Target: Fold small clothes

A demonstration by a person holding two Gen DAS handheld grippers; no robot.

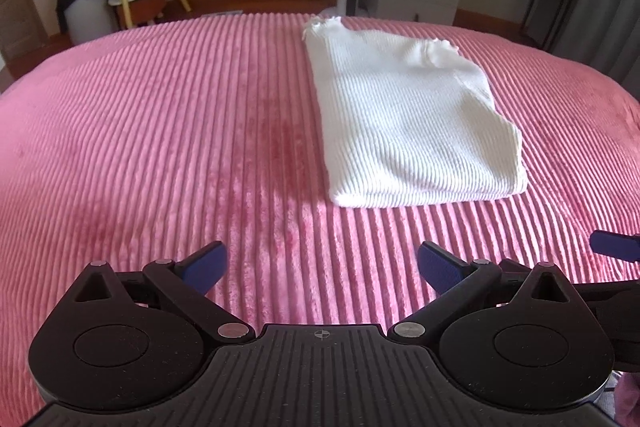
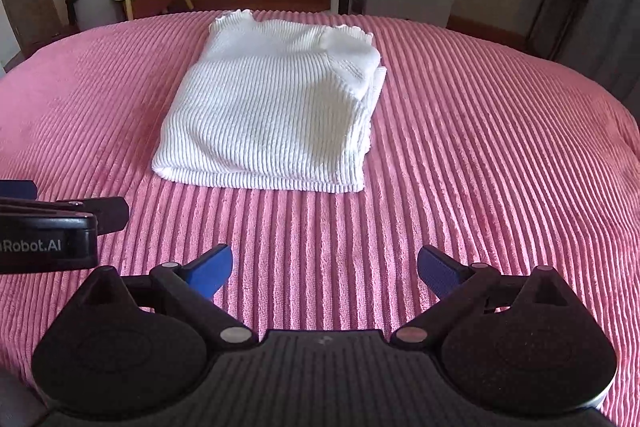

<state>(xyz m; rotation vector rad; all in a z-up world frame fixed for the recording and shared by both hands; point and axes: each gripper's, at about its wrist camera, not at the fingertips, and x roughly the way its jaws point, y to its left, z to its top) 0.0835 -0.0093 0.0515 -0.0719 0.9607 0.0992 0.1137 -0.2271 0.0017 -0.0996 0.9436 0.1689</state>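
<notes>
The left gripper (image 1: 322, 263) is hovering low over the pink ribbed bedspread (image 1: 160, 131), its blue-padded fingers (image 1: 208, 265) spread wide and gripping nothing. Ahead and between the two grippers, the white knit garment (image 2: 272, 115) is lying folded into a thick rectangle on the bedspread, touched by neither. The right gripper (image 2: 325, 269) is hanging just beside the left, fingers likewise released and empty.

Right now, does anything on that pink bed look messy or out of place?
Only slightly: the folded white garment lies flat on the pink bedspread, but its layers stick out unevenly along its right edge. Nothing spilled or damaged.
</notes>
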